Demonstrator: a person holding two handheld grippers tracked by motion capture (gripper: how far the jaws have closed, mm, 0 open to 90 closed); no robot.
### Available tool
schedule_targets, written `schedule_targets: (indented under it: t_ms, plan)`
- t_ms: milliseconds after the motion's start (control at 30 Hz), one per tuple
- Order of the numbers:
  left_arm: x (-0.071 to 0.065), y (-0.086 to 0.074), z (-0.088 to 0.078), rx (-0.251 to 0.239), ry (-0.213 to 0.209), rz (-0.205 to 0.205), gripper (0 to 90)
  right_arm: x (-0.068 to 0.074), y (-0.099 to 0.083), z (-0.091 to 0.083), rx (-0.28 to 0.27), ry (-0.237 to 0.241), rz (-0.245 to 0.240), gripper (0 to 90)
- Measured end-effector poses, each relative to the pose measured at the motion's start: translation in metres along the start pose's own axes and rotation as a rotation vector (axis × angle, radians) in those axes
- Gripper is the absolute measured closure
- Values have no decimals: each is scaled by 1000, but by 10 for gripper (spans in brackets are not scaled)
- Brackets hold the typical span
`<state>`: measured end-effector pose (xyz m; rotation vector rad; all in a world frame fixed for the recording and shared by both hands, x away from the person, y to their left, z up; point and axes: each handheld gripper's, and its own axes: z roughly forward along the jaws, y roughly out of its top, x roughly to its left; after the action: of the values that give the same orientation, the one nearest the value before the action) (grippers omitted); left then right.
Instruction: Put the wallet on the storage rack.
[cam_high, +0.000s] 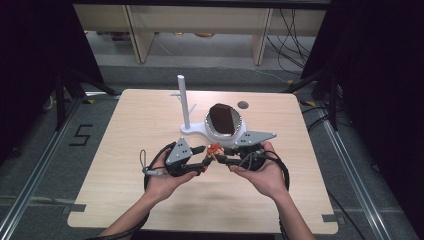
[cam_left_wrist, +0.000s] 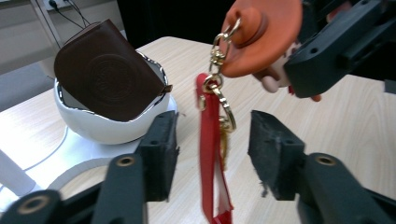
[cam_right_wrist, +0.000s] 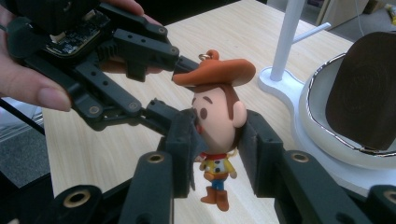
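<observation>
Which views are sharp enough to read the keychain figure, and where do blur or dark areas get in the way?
Right gripper view: cowboy figure crisp between the jaws, evenly lit. Left gripper view: red strap soft with blur, the figure's hat too close and unfocused. High view: the figure tiny, sides black, table evenly lit.

I've got both grippers meeting over the near middle of the table (cam_high: 125, 150), left gripper (cam_high: 204, 161) facing right gripper (cam_high: 223, 159). The figure (cam_right_wrist: 219, 135) sits between my right jaws, its strap (cam_left_wrist: 211, 154) hanging between my left jaws. Just behind them is the bowl (cam_high: 223, 134) with the wallet (cam_high: 223, 119) in it, and the stand (cam_high: 183, 102) left of that.
</observation>
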<state>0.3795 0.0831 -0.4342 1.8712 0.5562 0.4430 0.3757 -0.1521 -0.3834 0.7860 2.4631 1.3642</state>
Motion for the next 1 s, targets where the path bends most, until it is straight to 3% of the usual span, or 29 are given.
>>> schedule_targets:
  t_ms: [167, 267, 367, 533, 567, 633, 767, 867, 900, 933, 967, 1000]
  plan:
    - [-1, -3, -2, -4, -8, -12, 675, 2, -1, 0, 7, 1, 34, 677]
    - [0, -2, -4, 5, -10, -31, 723, 2, -1, 0, 7, 3, 29, 677]
    - [0, -2, -5, 4, -18, -47, 837, 1, -2, 0, 5, 2, 9, 677]
    - [1, 0, -9, 5, -6, -67, 852, -1, -3, 1, -17, 21, 5, 677]
    - [2, 1, -11, 0, 7, -65, 854, -1, -3, -1, -17, -8, 0, 677]
    - [3, 2, -14, -5, 27, -64, 854, 0, -3, -1, -17, -5, 6, 676]
    - [9, 10, -23, -23, 64, -40, 854, 2, -7, 0, 1, 10, 66, 675]
    - [9, 13, -26, -32, 86, -15, 854, 0, -9, 2, -4, 12, 49, 675]
    - [7, 16, -28, -37, 106, 4, 854, 2, -11, 5, -8, 25, 77, 674]
    - [7, 17, -29, -36, 118, 30, 855, 1, -11, 7, -9, 35, 68, 673]
    - [7, 17, -29, -36, 118, 30, 855, 2, -11, 7, -5, 37, 73, 673]
    - [5, 17, -30, -50, 139, 44, 855, 2, -10, 9, -24, 46, 50, 668]
